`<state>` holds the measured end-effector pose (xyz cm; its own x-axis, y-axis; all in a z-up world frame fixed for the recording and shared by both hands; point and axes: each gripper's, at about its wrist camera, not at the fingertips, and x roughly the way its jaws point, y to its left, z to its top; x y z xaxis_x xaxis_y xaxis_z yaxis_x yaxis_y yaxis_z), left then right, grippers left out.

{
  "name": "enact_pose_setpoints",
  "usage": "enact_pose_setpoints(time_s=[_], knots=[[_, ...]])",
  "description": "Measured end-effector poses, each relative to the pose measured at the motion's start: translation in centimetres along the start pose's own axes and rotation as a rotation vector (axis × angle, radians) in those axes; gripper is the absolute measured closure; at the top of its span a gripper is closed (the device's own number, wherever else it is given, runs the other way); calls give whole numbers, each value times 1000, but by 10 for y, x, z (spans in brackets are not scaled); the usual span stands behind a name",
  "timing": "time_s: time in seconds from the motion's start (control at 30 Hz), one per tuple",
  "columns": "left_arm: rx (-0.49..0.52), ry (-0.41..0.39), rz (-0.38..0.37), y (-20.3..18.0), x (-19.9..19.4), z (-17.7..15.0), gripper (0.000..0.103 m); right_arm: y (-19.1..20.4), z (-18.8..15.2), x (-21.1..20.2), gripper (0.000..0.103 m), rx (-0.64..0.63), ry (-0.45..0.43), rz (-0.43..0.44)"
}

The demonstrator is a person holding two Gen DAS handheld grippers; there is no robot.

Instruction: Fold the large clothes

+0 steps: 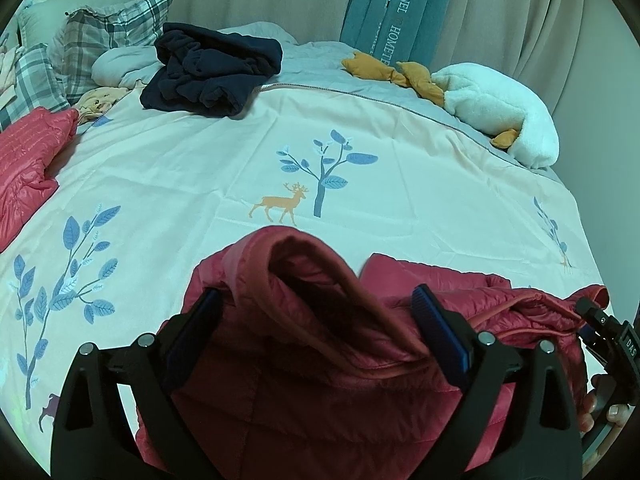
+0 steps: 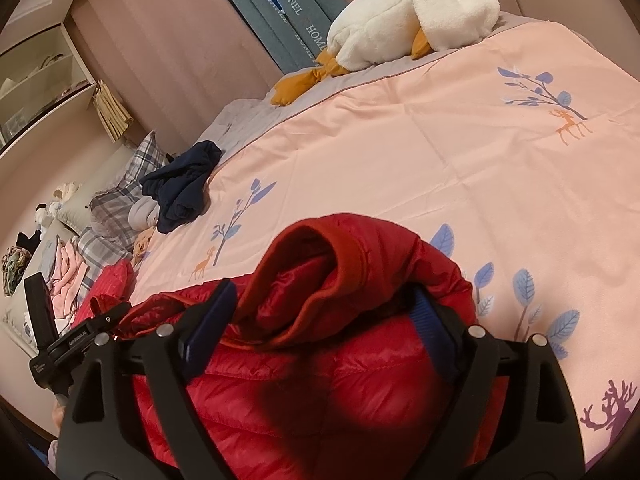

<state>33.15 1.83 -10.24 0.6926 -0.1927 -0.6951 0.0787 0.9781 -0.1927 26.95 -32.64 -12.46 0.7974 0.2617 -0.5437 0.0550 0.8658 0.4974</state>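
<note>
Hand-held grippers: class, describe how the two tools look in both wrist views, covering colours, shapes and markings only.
The left hand-held gripper and the right hand-held gripper look alike: matte black angular frames with triangular cut-outs, round silver bolt heads and long ribbed dark blue pads on the fingers. No cables are visible. Small white lettering on each tool's side is too small to read.

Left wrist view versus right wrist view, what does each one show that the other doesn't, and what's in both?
Only the left wrist view shows a hand at its lower right edge, by the right tool.

Only the right wrist view shows a white shelf unit, a pink garment by the pillows, and the left tool from outside.

Both show the red down jacket between open tool fingers, the navy garment, the white plush goose, plaid pillows and the pink deer-print duvet.
</note>
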Motion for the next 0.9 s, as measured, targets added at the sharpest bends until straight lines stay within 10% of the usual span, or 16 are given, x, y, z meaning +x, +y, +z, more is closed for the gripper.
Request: enact_pose_setpoints(time_s=[0.9], knots=[[-8,-44,42,11,-13,5,7,-14,2,-18,11,30,-68,-90]])
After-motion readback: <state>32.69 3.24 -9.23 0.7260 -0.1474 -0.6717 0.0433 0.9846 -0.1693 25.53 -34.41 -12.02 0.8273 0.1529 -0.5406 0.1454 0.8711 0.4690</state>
